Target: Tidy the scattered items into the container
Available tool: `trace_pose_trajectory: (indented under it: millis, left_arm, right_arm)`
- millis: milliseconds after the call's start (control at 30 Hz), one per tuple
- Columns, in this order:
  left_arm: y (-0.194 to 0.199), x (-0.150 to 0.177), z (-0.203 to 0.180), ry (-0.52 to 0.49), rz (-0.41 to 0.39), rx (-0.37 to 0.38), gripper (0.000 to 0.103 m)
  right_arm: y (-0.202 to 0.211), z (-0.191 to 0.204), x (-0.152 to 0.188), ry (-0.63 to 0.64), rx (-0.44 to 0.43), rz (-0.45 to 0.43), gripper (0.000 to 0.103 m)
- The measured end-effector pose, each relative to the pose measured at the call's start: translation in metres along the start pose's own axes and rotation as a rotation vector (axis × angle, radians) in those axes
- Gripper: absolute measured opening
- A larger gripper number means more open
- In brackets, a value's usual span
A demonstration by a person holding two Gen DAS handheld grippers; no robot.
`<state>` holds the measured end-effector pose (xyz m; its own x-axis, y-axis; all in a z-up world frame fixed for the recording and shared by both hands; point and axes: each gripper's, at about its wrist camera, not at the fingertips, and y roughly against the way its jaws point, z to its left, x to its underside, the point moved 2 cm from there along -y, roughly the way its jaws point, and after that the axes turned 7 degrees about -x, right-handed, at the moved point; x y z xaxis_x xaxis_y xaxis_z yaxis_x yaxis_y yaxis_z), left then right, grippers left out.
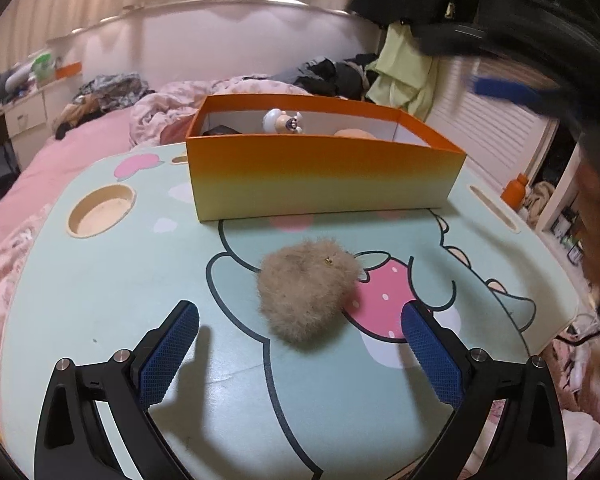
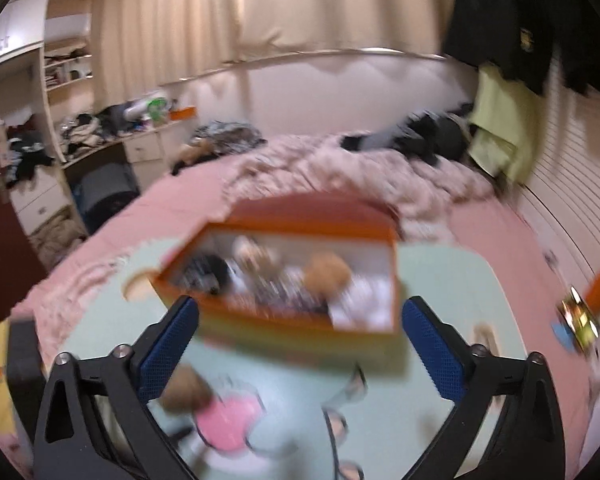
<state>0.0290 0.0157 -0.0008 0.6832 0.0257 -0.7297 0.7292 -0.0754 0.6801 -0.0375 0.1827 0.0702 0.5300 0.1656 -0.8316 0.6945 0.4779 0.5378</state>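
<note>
A tan fluffy pompom (image 1: 306,294) lies on the mint cartoon lap table (image 1: 100,292), a short way in front of my left gripper (image 1: 300,316), which stands open and empty with the pompom just beyond its fingertips. Behind it sits the orange-and-yellow box (image 1: 320,176) with a small white figurine (image 1: 282,121) and other items inside. In the blurred right wrist view, my right gripper (image 2: 300,316) hovers open and empty above the near wall of the box (image 2: 300,330), where several items lie. The pompom (image 2: 186,394) shows low at the left.
The table rests on a bed with a pink blanket (image 1: 80,148). A round cup recess (image 1: 100,210) sits at the table's left. My blurred right gripper and the person's arm (image 1: 540,92) cross the upper right of the left wrist view. Clothes pile behind the box.
</note>
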Motion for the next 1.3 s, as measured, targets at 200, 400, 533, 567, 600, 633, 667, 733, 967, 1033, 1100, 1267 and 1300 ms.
trace_pose_trajectory:
  millis: [200, 400, 533, 567, 600, 633, 667, 733, 967, 1033, 1100, 1267, 1300]
  left_arm:
    - [0.0, -0.001, -0.004, -0.018, -0.007, -0.001, 0.101]
    - [0.0, 0.001, 0.001, -0.004, -0.003, 0.007, 0.101]
    - [-0.001, 0.002, 0.002, 0.002, 0.002, 0.012, 0.101]
    - [-0.001, 0.002, 0.002, 0.002, 0.0, 0.012, 0.101]
    - [0.0, 0.002, 0.003, 0.002, -0.003, 0.012, 0.101]
    - [0.001, 0.002, 0.003, 0.004, -0.005, 0.013, 0.101]
    - [0.001, 0.003, 0.004, 0.005, -0.007, 0.013, 0.101]
    - [0.0, 0.002, 0.005, 0.009, -0.006, 0.015, 0.101]
    - [-0.002, 0.003, 0.01, 0.028, 0.005, 0.024, 0.101]
    - [-0.002, 0.003, 0.011, 0.03, 0.007, 0.027, 0.101]
    - [-0.002, 0.002, 0.01, 0.028, 0.005, 0.026, 0.101]
    - [-0.002, 0.002, 0.009, 0.02, 0.001, 0.025, 0.101]
    - [-0.003, 0.002, 0.009, 0.021, 0.003, 0.025, 0.101]
  right_arm:
    - [-0.103, 0.018, -0.043, -0.01, -0.111, 0.226, 0.07]
    - [-0.177, 0.028, -0.037, -0.015, -0.07, 0.378, 0.063]
    - [-0.194, 0.022, -0.024, -0.03, -0.048, 0.434, 0.044]
    - [-0.191, 0.019, -0.024, -0.045, -0.055, 0.432, 0.043]
    - [-0.189, 0.016, -0.024, -0.062, -0.064, 0.426, 0.043]
    - [-0.186, 0.013, -0.025, -0.079, -0.076, 0.415, 0.043]
    - [-0.183, 0.011, -0.026, -0.092, -0.09, 0.399, 0.043]
    - [-0.171, 0.007, -0.031, -0.115, -0.119, 0.356, 0.043]
    - [-0.082, 0.005, -0.053, -0.136, -0.202, 0.141, 0.043]
    - [-0.055, 0.007, -0.055, -0.121, -0.206, 0.089, 0.043]
    - [-0.029, 0.006, -0.05, -0.106, -0.205, 0.049, 0.039]
    - [0.002, -0.003, -0.019, -0.114, -0.215, 0.044, 0.038]
    - [0.002, -0.005, -0.012, -0.117, -0.202, 0.051, 0.038]
